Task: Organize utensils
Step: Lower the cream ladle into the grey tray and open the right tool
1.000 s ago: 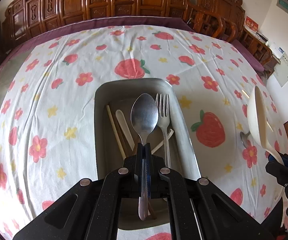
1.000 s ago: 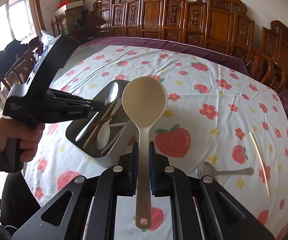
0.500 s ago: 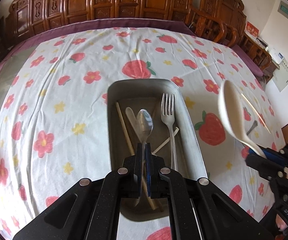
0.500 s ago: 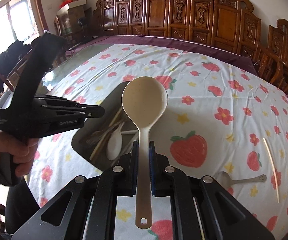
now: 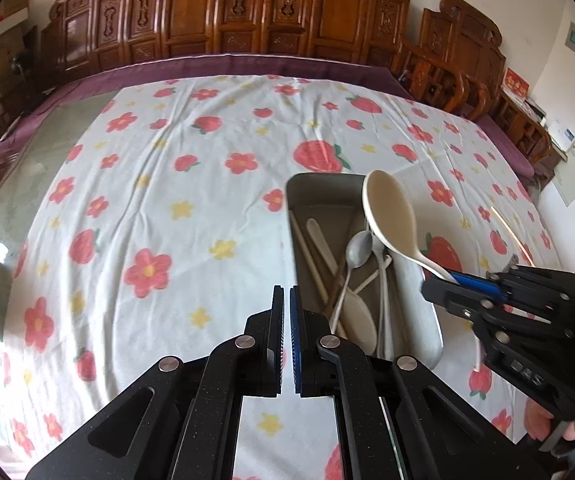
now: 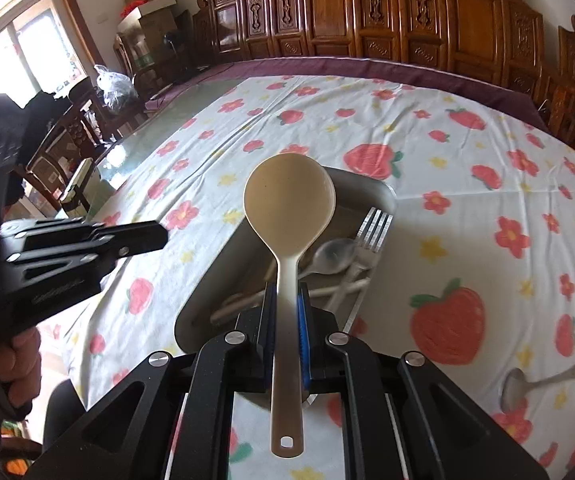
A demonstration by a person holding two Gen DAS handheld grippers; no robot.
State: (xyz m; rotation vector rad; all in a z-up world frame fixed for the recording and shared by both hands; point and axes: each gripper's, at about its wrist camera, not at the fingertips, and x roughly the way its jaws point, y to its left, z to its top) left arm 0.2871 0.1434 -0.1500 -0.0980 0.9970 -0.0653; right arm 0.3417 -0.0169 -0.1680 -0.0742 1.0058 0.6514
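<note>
Right gripper (image 6: 286, 304) pinched cream ladle (image 6: 290, 208) by handle, bowl forward, hanging over metal tray (image 6: 383, 194). Ladle's long axis ran roughly along tray's length. Left gripper (image 5: 286, 300) pressed together, empty, beside tray over surface (image 5: 159, 200).

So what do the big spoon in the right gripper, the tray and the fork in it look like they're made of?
The big spoon looks like matte cream plastic: opaque and even in colour, with no glint. The tray seems to be brushed metal, grey with a soft sheen, though coated plastic can't be ruled out. The fork looks like polished steel, its tines bright and reflective.
</note>
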